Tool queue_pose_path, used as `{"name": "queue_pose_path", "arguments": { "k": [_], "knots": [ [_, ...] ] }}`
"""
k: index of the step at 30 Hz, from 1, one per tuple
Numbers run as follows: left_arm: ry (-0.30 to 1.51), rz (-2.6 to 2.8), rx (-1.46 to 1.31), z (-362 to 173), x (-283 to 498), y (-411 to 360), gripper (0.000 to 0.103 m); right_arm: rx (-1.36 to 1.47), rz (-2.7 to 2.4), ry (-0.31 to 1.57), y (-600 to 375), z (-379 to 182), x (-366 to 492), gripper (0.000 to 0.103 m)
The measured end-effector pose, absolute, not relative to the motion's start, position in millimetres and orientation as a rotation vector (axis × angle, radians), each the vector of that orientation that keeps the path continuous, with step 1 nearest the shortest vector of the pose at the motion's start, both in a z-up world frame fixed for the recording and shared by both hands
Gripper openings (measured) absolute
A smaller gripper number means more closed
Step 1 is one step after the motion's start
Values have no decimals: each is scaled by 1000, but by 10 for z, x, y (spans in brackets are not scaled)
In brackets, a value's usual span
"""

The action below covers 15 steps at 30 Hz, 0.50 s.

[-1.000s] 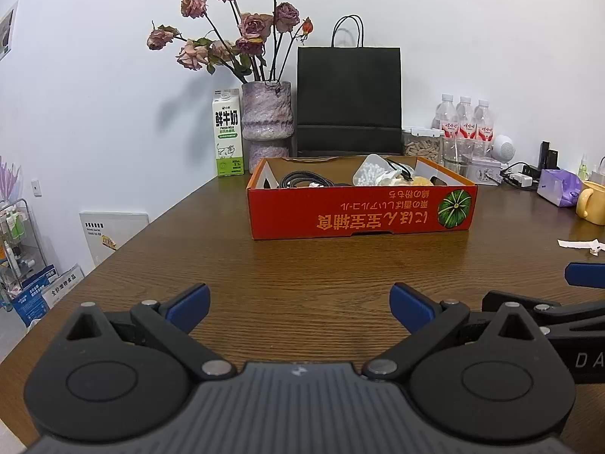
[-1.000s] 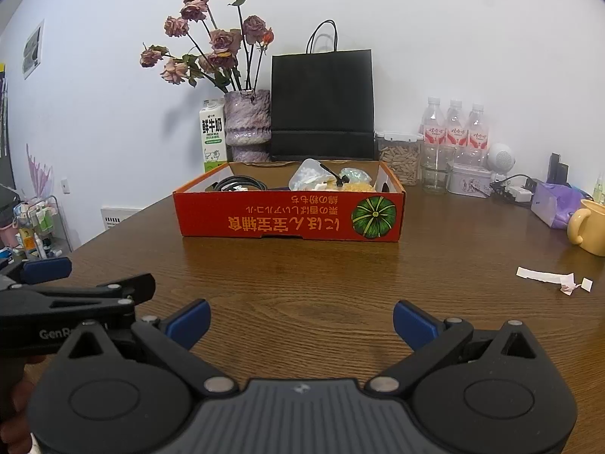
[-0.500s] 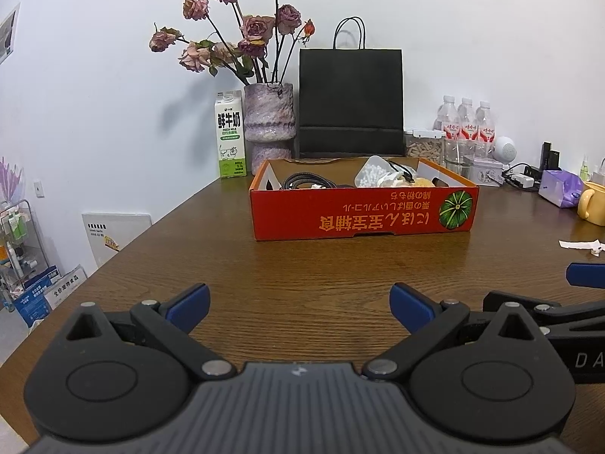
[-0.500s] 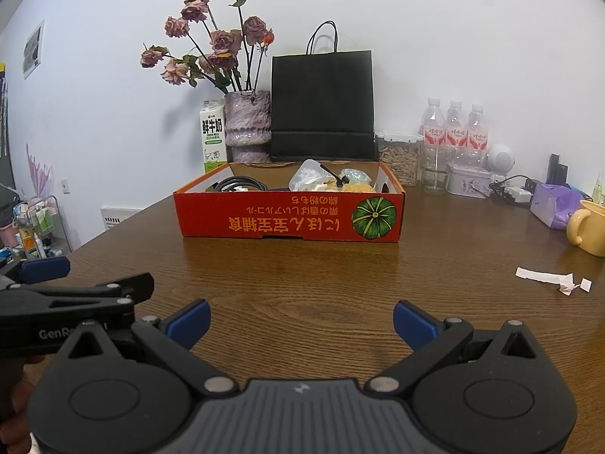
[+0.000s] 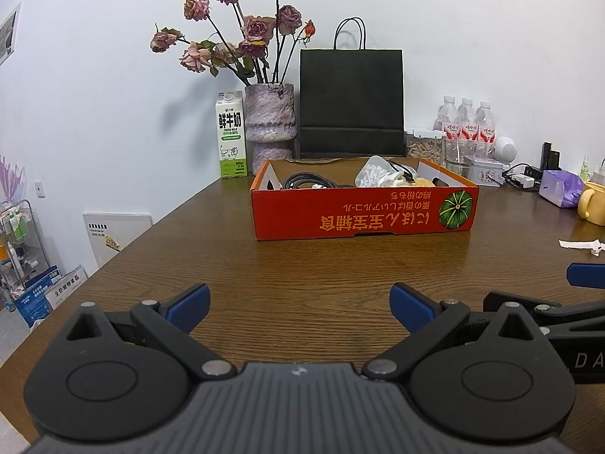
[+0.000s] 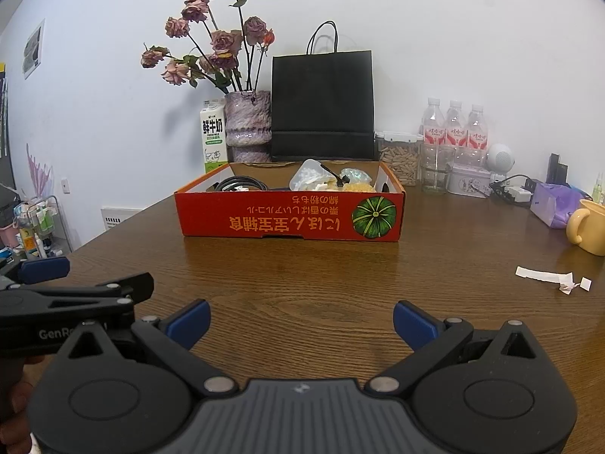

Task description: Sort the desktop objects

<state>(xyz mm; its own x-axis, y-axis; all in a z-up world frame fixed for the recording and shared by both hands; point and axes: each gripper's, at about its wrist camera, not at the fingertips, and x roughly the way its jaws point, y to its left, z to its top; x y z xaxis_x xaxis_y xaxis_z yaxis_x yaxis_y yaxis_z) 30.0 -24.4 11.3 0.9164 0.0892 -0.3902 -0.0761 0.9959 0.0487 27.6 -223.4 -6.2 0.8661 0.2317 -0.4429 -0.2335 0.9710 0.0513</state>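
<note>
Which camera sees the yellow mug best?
The right wrist view: the yellow mug shows its handle and most of its body at the right edge. In the left wrist view, the picture's edge cuts off most of the mug.

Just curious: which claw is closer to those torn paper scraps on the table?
The right claw. The paper scraps lie ahead of it, off to its right. The left claw sits further left, with the right claw between it and the scraps.

milk carton [image 5: 230,135] reading "鲜牛奶 fresh milk", left tongs [image 6: 56,302] body marked "genr", partly hidden
</note>
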Motion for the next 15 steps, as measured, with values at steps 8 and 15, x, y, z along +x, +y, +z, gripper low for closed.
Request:
{"name": "queue_pose_path", "arguments": {
  "k": [8,15],
  "knots": [
    [403,85,32,115,297,-242,103,-4,244,463,-2238,-61,275,103],
    [403,86,33,115,299,-246,103,-4,244,463,-2237,-59,277,103]
  ]
}}
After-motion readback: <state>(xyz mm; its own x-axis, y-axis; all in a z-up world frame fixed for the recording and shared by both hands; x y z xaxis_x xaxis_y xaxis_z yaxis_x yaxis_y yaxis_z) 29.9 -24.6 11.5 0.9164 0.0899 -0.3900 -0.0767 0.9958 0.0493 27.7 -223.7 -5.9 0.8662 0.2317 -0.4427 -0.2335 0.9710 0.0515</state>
